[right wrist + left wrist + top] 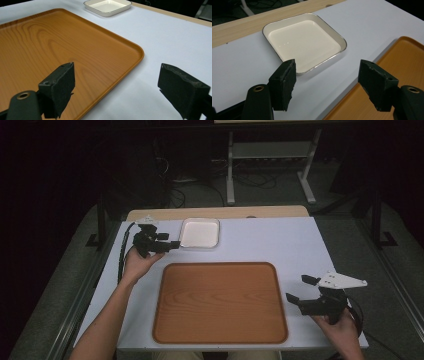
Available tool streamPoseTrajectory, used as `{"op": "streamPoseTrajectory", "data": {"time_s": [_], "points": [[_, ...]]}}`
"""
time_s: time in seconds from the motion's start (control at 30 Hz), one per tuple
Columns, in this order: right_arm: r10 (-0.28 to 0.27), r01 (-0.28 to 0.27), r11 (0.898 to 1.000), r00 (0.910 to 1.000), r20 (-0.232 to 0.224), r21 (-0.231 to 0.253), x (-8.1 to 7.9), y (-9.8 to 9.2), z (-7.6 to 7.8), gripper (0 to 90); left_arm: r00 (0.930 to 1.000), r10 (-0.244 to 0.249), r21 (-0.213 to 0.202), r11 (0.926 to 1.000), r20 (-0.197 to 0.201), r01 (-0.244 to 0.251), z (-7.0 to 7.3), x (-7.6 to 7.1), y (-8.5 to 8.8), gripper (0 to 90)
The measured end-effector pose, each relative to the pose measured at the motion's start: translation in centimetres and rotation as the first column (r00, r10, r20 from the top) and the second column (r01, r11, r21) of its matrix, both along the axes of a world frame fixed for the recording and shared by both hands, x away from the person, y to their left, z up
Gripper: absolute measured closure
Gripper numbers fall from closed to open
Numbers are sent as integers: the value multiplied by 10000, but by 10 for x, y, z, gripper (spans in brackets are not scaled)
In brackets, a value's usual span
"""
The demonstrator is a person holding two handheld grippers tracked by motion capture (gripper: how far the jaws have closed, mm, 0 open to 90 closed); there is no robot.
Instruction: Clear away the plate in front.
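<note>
- One big white table [280,245] sits under everything, with a strip of light wood along its far edge.
- Next in size is the brown tray [220,302]. It lies flat on the table, close to the person, and has nothing on it.
- Then comes the white dish [200,233]. It is square with round corners and a thin shiny rim. It sits on the table just past the far left corner of the tray, not touching it.
- Next is the left gripper [172,244], held up in the left hand [137,262]. It is at the far left of the table, just beside the near left side of the dish. In the left gripper view its jaws stand wide apart with nothing between them. One black pad [284,82] is right by the near edge of the dish there, but I cannot tell if it touches.
- Last is the right gripper [300,290], held in the right hand [340,325]. It is at the near right of the table, just beside the right edge of the tray and well apart from the dish. Its jaws are wide apart too, and they hold nothing. In the right gripper view one pad [61,85] is over the tray corner and the other is over the bare table.
</note>
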State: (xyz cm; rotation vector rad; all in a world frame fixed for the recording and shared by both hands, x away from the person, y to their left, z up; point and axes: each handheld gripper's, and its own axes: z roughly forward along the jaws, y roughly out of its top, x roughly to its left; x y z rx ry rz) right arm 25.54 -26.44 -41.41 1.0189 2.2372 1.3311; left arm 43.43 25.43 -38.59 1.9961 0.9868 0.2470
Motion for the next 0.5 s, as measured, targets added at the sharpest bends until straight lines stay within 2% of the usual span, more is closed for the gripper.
{"op": "streamPoseTrajectory", "data": {"time_s": [0.13, 0.17, 0.2, 0.37, 0.5], "points": [[-7, 7, 10000, 10000, 13, -1, 1, 0, 0, 134, 9999, 108, -19, 9999, 37, -108, 1, 5, 0, 310], [-3, 3, 10000, 10000, -5, 13, 1, 0, 0, 135, 9999, 158, -50, 9999, 13, -158, 0, 7, 0, 311], [3, -3, 10000, 10000, -3, 11, 1, -1, 0, 135, 9997, 182, 93, 9998, -146, -181, 1, 11, -1, 310], [-4, 4, 10000, 10000, 2, 39, 2, -1, 1, 134, 9995, 323, 41, 9995, -67, -323, 2, 18, -3, 318], [-1, 1, 10000, 10000, 11, 33, 2, -2, 1, 135, 9990, 415, 139, 9990, -158, -413, 4, 30, -8, 319]]}}
